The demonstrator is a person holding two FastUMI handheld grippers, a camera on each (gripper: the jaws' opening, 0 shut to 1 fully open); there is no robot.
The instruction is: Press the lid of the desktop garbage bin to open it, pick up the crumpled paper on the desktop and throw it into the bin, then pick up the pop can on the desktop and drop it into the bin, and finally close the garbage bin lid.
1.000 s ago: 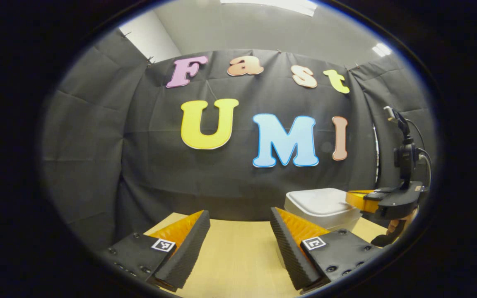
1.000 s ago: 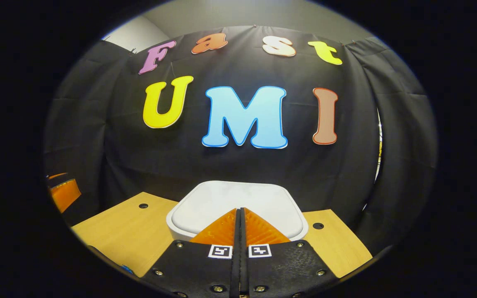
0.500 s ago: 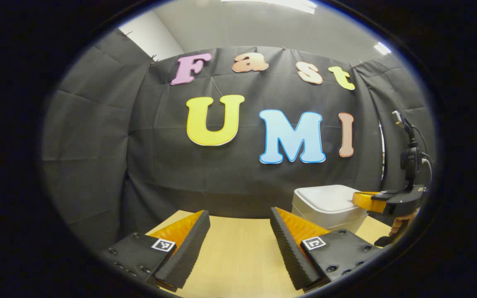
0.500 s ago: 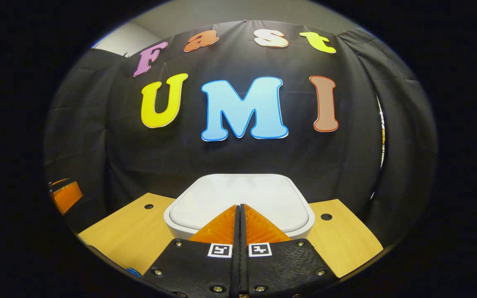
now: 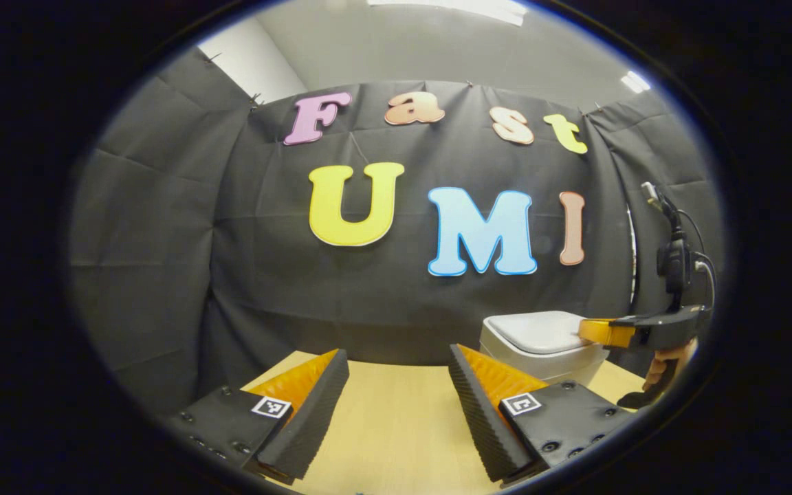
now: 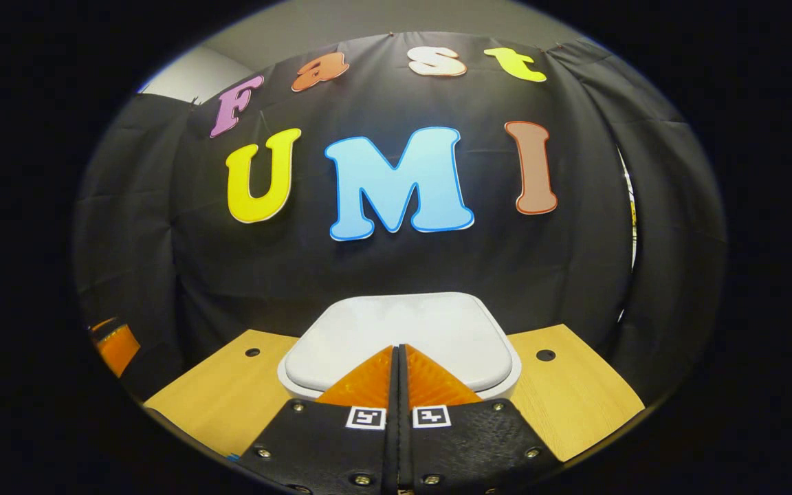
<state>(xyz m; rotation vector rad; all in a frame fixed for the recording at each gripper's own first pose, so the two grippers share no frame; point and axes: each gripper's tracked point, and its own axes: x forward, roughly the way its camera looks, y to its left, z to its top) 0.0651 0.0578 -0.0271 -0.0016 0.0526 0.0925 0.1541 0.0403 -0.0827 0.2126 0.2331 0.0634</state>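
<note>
With my right gripper pressed closed over the bin lid at twelve o'clock, my left gripper gapes wide.

The garbage bin stands on the surface before the booth wall, lid down.

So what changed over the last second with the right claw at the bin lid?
The right claw, shut with fingers together, sat over the near edge of the bin lid throughout; the lid shifted slightly in its view, rising then settling, as if pressed. In the left gripper view it dipped a little at the bin. The lid stays closed. The left claw stayed open over the table, holding nothing.
</note>
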